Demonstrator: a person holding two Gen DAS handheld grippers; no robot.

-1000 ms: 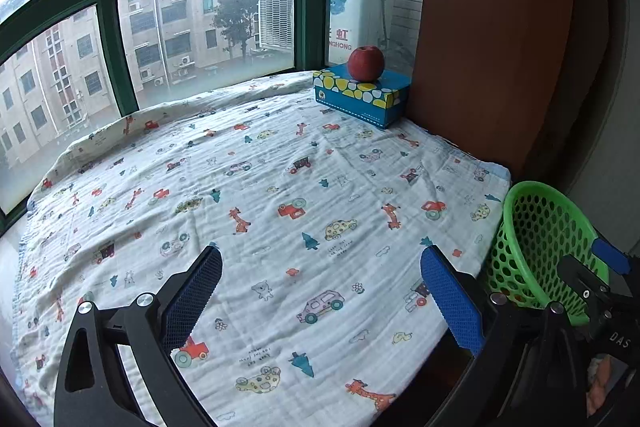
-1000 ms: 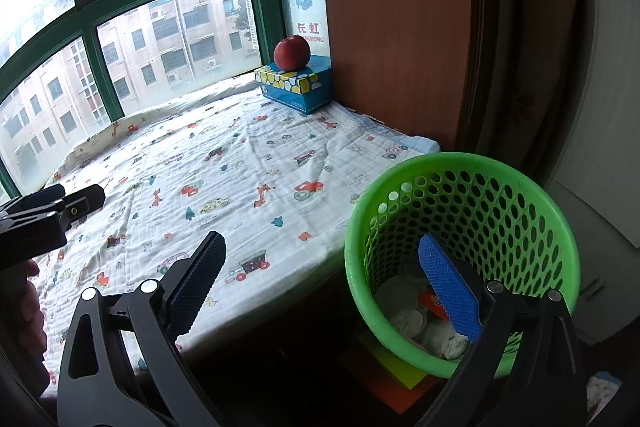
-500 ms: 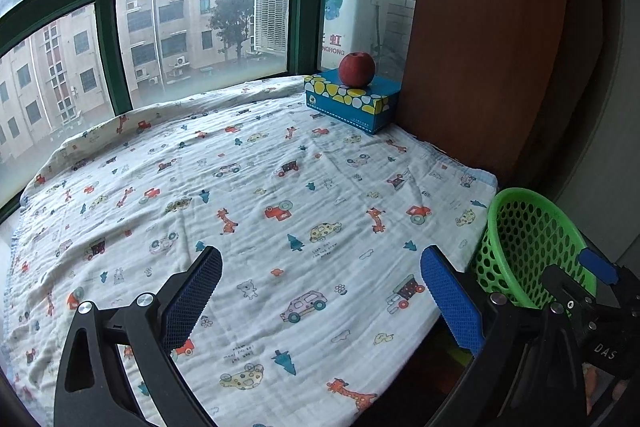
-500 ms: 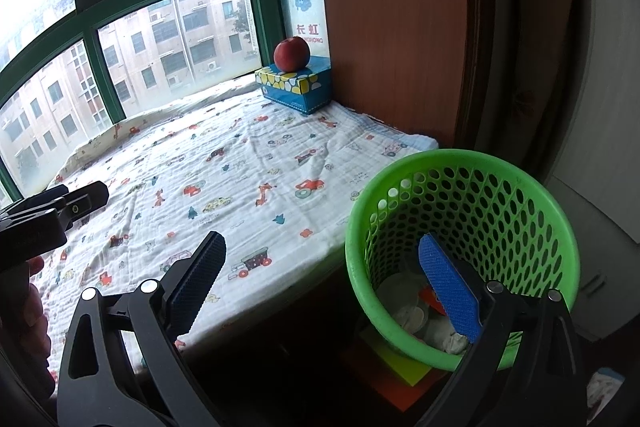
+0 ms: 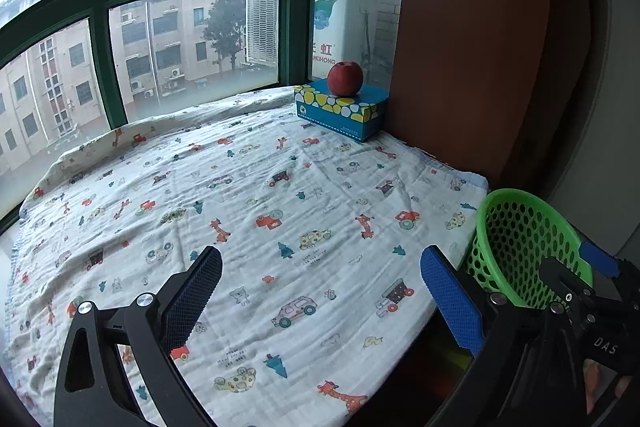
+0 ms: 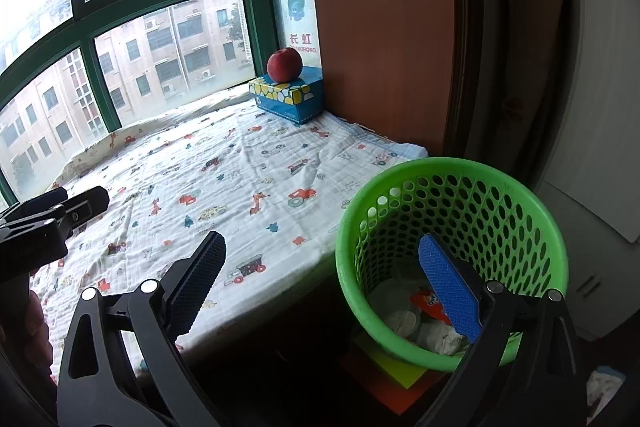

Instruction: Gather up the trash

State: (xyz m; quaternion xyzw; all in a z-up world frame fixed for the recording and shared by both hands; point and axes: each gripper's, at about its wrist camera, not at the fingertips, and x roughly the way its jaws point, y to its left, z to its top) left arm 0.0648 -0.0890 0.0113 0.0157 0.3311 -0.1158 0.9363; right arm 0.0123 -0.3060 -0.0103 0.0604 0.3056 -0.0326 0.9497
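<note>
1. Our left gripper [image 5: 320,291] hangs over the printed blanket [image 5: 248,211], its fingers spread wide and empty.
2. Our right gripper [image 6: 320,279] is also spread, holding nothing, one finger over the green basket [image 6: 520,203].
3. Crumpled trash [image 6: 404,319] lies inside the basket, right of the blanket.
4. Far away, an apple [image 5: 345,78] sits on a tissue box [image 5: 340,111].

A white blanket [image 5: 280,227] printed with small red, teal and yellow cars, giraffes and trees fills mid-frame. Upper centre, a red apple [image 5: 345,78] sits on a blue tissue box [image 5: 340,111] spotted yellow and white. At right, a perforated green basket [image 6: 452,187] holds white and possibly orange scraps [image 6: 416,319]. The window frame [image 5: 100,67] is dark green.
</note>
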